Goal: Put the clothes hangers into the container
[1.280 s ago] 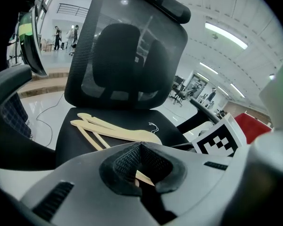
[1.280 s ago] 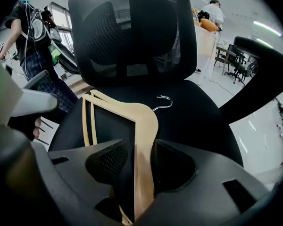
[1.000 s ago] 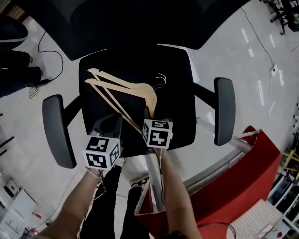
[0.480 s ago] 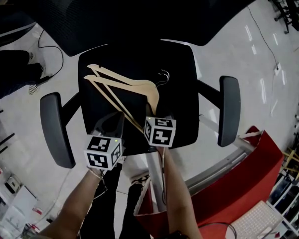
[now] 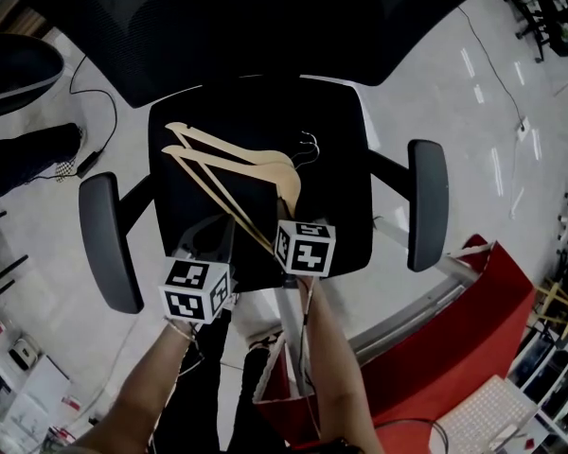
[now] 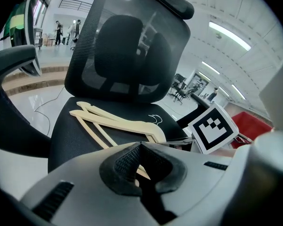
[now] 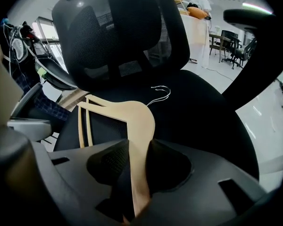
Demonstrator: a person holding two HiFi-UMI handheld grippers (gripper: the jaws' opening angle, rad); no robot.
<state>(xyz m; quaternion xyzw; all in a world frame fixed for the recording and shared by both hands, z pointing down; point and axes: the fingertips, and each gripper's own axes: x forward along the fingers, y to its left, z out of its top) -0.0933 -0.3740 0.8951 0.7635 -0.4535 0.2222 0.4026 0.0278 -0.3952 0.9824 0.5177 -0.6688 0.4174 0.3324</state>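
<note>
Jaws of the right tool (image 7: 137, 147) have just been closing and now pinch one arm of the top wooden hanger (image 7: 139, 119). Beside it, the left tool (image 6: 141, 147) has its jaws together, with nothing clearly gripped. Both hangers (image 5: 232, 164) lie stacked on the black office chair seat (image 5: 336, 187), wire hooks (image 5: 308, 147) toward the backrest (image 5: 246, 26).

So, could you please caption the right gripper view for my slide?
Right gripper, jaws just closing, clamps a wooden hanger lying on the black chair seat.
</note>
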